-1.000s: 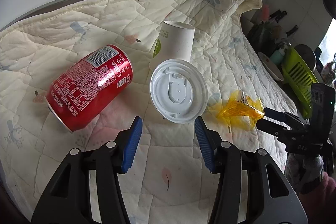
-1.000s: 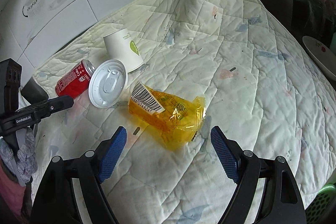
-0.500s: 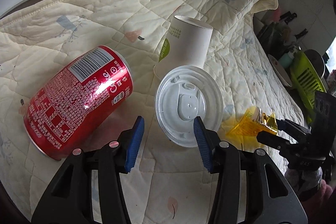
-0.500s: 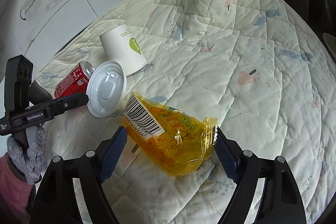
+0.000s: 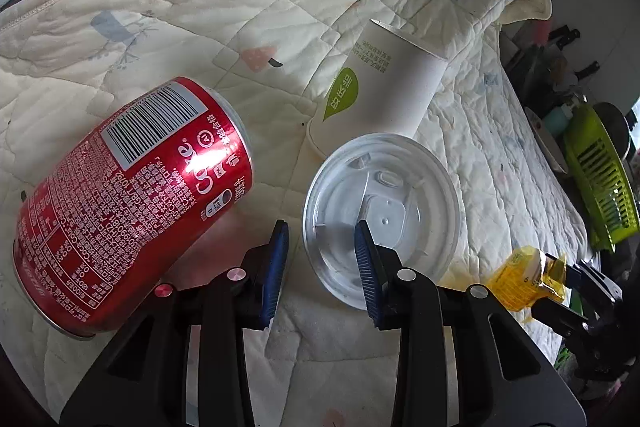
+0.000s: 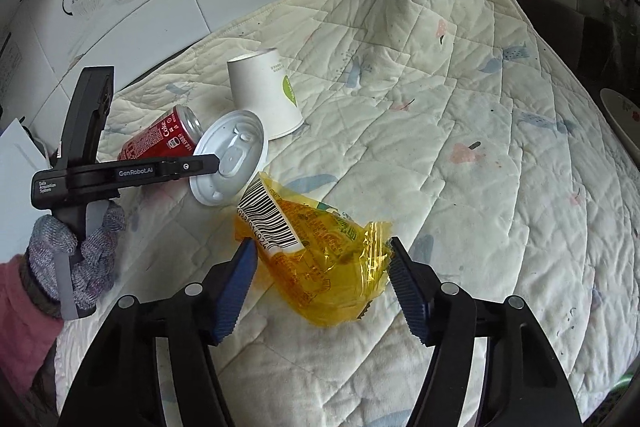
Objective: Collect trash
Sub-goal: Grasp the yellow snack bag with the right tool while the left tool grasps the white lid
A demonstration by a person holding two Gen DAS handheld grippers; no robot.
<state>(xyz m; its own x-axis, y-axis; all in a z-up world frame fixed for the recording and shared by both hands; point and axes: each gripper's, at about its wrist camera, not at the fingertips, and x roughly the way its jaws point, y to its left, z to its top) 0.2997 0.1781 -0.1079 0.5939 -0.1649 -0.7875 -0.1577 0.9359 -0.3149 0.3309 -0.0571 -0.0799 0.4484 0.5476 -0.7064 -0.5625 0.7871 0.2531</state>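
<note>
A quilted blanket (image 6: 460, 131) covers the bench. The red can (image 5: 132, 203) lies on its side just left of the left gripper (image 5: 320, 259), the paper cup (image 5: 384, 95) beyond it. That gripper is closing over the near edge of the white lid (image 5: 404, 203), not yet pinching. The right gripper (image 6: 320, 279) is closing around the yellow wrapper (image 6: 320, 259), its pads touching both ends.
</note>
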